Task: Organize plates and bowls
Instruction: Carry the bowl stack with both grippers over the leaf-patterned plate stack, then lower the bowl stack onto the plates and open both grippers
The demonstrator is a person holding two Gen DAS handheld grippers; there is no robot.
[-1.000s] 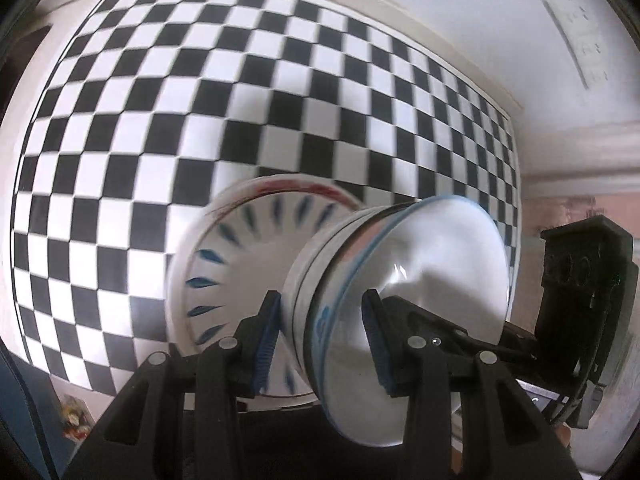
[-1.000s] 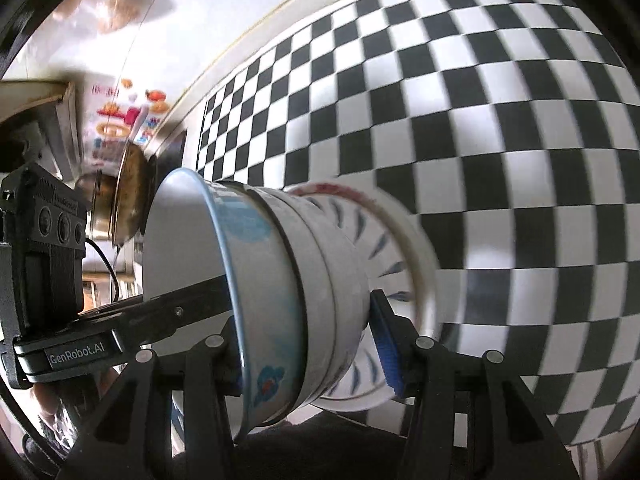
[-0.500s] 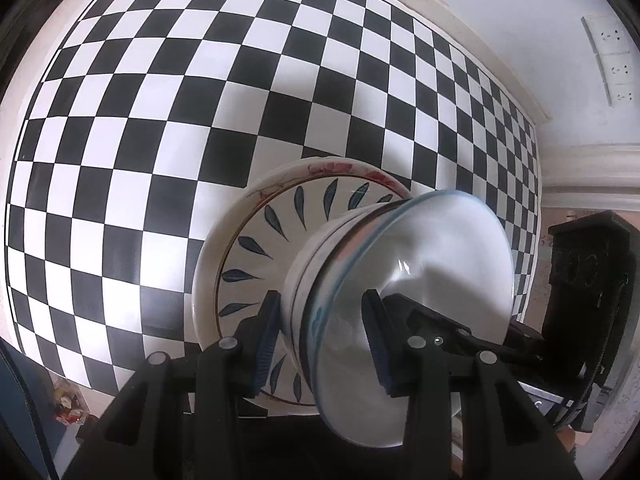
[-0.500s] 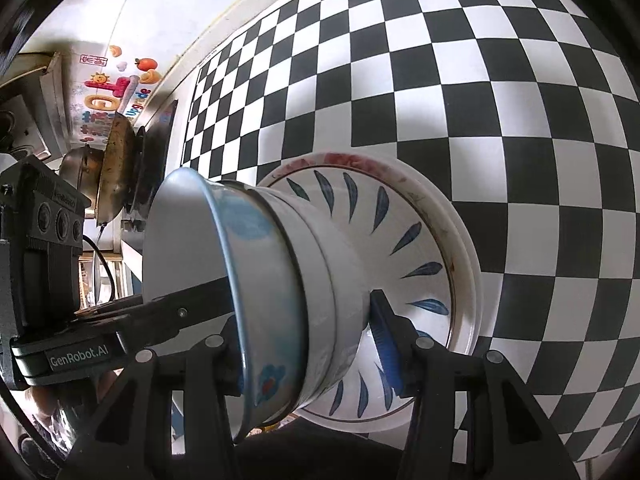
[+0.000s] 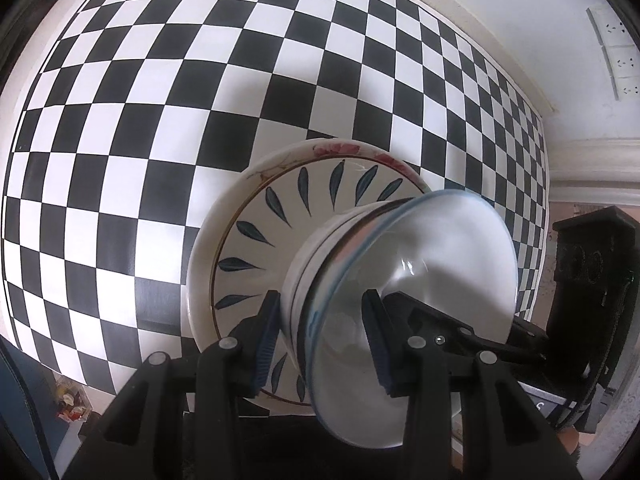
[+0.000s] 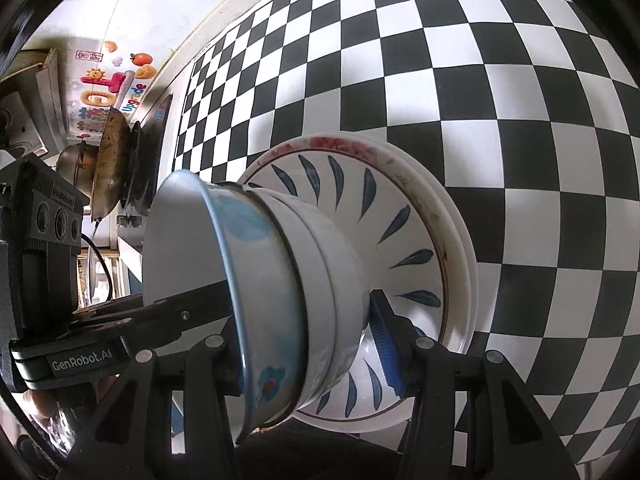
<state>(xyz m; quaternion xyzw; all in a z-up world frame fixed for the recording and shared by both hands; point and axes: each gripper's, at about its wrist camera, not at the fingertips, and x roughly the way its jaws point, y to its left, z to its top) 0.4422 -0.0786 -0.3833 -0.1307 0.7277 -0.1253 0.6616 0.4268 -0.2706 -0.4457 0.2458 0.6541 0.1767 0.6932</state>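
A stack of nested white bowls [image 5: 404, 292] with a blue rim sits on a pile of plates [image 5: 248, 236] with blue leaf marks, on the checkered table. My left gripper [image 5: 320, 332] is shut on the near wall of the bowl stack, one finger inside, one outside. In the right wrist view the same bowl stack [image 6: 280, 304] stands on the plates [image 6: 416, 232]. My right gripper [image 6: 308, 344] clamps the opposite wall of the stack. The left finger of the right gripper is hidden behind the bowls.
The black and white checkered tablecloth [image 5: 160, 100] covers the table. A wall with sockets [image 5: 612, 40] lies beyond its far edge. Pots and pans [image 6: 112, 160] stand past the table's left end, by a wall with colourful stickers [image 6: 108, 88].
Both grippers have moved with the bowl stack toward the middle of the plates. More of the plate shows around the bowls now. Both grips are unchanged.
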